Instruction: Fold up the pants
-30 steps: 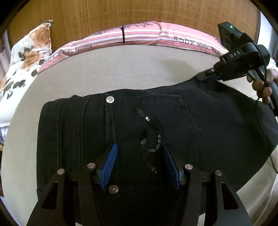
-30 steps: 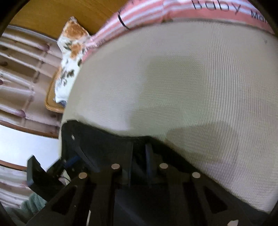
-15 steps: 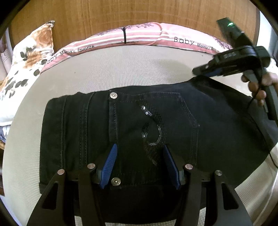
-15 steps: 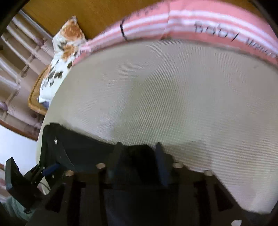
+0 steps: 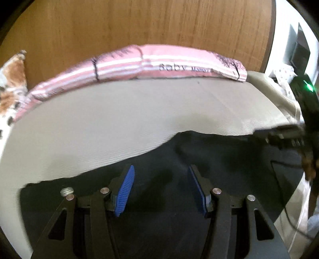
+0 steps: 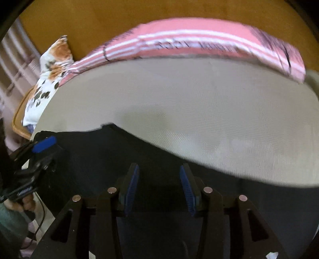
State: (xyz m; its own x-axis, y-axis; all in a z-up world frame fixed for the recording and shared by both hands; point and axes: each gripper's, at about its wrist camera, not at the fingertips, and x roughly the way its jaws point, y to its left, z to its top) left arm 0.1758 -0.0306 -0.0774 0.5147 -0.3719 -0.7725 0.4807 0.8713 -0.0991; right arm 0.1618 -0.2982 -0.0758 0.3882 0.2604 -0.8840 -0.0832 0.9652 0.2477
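With the black pants (image 5: 199, 159) lying flat along the near edge of the bed (image 5: 119, 119), the left claw (image 5: 161, 189) and right claw (image 6: 159, 186) both gape wide and hold nothing, so each should pinch an edge squarely before folding.

left gripper (image 5: 162, 188): black frame | blue ribbed fingers (image 5: 125, 191) | silver screws

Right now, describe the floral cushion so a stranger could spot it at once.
Start at the wooden headboard behind the beige woven mattress. Follow the pink striped bolster pillow to its left end. The white cushion with orange and brown flowers sits there, the only flowered piece.
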